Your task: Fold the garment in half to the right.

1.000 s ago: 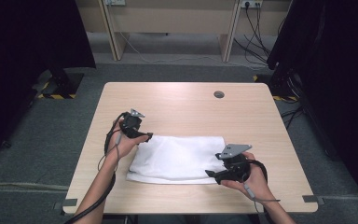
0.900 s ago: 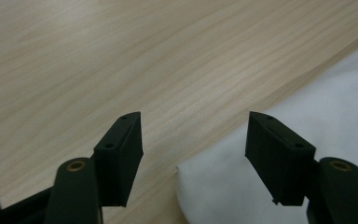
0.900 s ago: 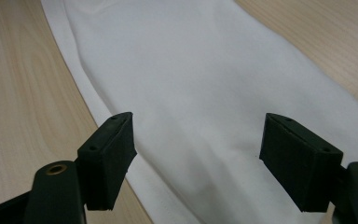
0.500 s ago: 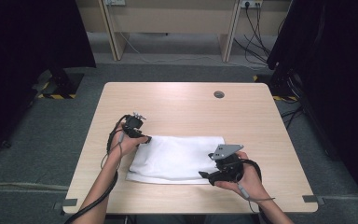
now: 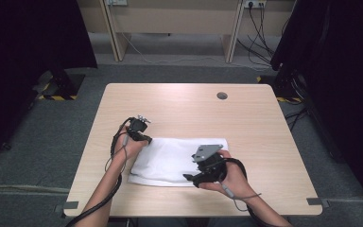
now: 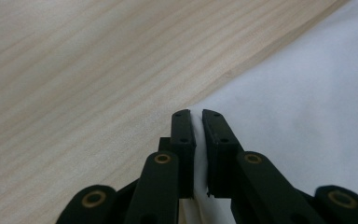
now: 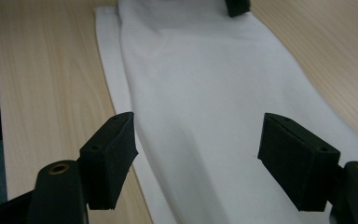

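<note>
A folded white cloth (image 5: 172, 161) lies flat on the wooden table (image 5: 184, 109), in the lower middle of the high view. At its upper-left corner the left gripper (image 5: 142, 137) has just been closing its jaws, and in the left gripper view they now stand nearly together with a thin fold of the white fabric (image 6: 199, 140) pinched between the pads — the corner is caught.

The right gripper (image 5: 194, 178) has shifted leftward along the cloth's lower edge since a second ago, from the lower-right corner toward the lower middle of the frame. Its jaws stay wide apart; in the right gripper view the pads (image 7: 109, 156) straddle the cloth without pressing it.

So one corner is secured and the other is not yet taken — a grip on the near edge looks like the next need before any lift or fold.
</note>
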Demonstrator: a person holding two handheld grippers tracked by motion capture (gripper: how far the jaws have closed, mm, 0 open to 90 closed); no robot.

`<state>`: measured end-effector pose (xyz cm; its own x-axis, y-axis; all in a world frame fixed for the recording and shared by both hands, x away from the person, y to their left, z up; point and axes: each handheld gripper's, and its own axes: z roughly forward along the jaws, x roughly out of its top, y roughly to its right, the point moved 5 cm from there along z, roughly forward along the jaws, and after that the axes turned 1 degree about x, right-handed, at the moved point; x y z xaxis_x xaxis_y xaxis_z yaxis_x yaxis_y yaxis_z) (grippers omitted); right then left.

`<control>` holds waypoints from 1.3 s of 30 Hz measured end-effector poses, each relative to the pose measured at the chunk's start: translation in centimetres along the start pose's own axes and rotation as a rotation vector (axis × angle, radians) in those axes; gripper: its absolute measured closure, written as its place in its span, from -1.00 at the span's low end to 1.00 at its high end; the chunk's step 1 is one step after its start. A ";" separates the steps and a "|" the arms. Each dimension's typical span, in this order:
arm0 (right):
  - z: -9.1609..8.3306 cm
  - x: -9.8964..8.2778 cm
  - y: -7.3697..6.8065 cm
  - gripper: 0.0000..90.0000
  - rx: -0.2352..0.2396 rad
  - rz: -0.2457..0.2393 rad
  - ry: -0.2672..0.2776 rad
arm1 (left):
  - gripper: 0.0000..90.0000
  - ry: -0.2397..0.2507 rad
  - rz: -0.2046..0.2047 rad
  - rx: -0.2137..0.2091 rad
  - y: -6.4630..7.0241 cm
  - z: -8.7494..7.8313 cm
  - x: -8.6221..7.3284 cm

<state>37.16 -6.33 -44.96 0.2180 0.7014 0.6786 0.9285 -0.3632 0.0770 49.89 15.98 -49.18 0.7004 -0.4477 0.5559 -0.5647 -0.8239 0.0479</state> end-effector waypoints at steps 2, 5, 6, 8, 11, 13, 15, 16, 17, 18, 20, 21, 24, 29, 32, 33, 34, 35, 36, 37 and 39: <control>1.0 1.0 -0.8 -0.36 0.019 -0.034 -0.008 | 0.85 0.008 -0.001 0.001 -0.2 -0.3 0.1; 2.8 2.5 -2.2 -0.32 0.051 -0.091 -0.020 | 0.85 0.010 -0.003 0.002 -0.4 -0.8 0.1; 3.4 3.0 -2.6 -0.31 0.061 -0.102 -0.027 | 0.85 0.008 -0.002 0.001 -0.4 -0.9 0.1; 4.5 3.8 -3.2 -0.29 0.080 -0.122 -0.030 | 0.85 0.006 -0.003 0.000 -0.5 -1.1 0.0; 5.8 5.1 -3.9 -0.26 0.102 -0.140 -0.029 | 0.85 0.003 -0.006 -0.002 -0.8 -1.2 -0.1; 6.7 6.0 -4.4 -0.24 0.112 -0.153 -0.022 | 0.85 0.002 -0.011 -0.003 -0.9 -1.2 -0.1; 7.5 6.7 -4.8 -0.18 0.127 -0.161 -0.018 | 0.85 0.005 -0.016 -0.006 -1.0 -1.3 -0.1; 7.8 7.0 -5.0 -0.14 0.131 -0.169 -0.016 | 0.85 0.005 -0.017 -0.007 -1.0 -1.3 -0.2; 8.2 7.3 -5.3 -0.13 0.135 -0.184 -0.017 | 0.85 0.004 -0.016 -0.007 -1.1 -1.3 -0.2; 8.6 7.5 -5.5 -0.12 0.136 -0.185 -0.020 | 0.85 0.003 -0.018 -0.008 -1.1 -1.3 -0.2; 9.4 7.7 -5.7 -0.12 0.131 -0.191 -0.027 | 0.85 -0.002 -0.019 -0.007 -1.3 -1.2 -0.2; 9.8 7.8 -5.8 -0.12 0.129 -0.191 -0.031 | 0.85 -0.003 -0.021 -0.006 -1.4 -1.2 -0.3; 10.9 8.2 -5.9 -0.12 0.117 -0.206 -0.045 | 0.85 -0.001 -0.027 -0.005 -1.6 -1.4 -0.3; 12.5 9.1 -6.0 -0.10 0.114 -0.211 -0.057 | 0.85 -0.005 -0.032 -0.007 -1.8 -1.4 -0.4; 13.4 9.4 -6.1 -0.08 0.115 -0.213 -0.067 | 0.85 -0.010 -0.036 -0.009 -1.9 -1.3 -0.5; 13.7 9.5 -6.2 -0.05 0.119 -0.210 -0.073 | 0.85 -0.012 -0.036 -0.010 -1.9 -1.3 -0.5; 14.0 9.6 -6.2 -0.01 0.122 -0.214 -0.072 | 0.85 -0.012 -0.036 -0.010 -1.9 -1.3 -0.5; 14.3 9.6 -6.2 0.02 0.124 -0.216 -0.074 | 0.85 -0.011 -0.037 -0.010 -2.0 -1.2 -0.6; 14.5 9.6 -6.3 0.03 0.126 -0.210 -0.081 | 0.85 -0.011 -0.039 -0.011 -2.0 -1.2 -0.6; 14.7 9.6 -6.3 0.03 0.128 -0.210 -0.085 | 0.85 -0.011 -0.040 -0.012 -2.0 -1.2 -0.6; 15.0 9.6 -6.2 0.03 0.131 -0.205 -0.088 | 0.85 -0.015 -0.040 -0.011 -2.1 -1.2 -0.7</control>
<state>38.02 11.90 -49.88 0.0410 0.8049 0.5920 0.9859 -0.1290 0.1070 50.03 18.41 -48.68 0.7290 -0.4194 0.5410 -0.5407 -0.8374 0.0795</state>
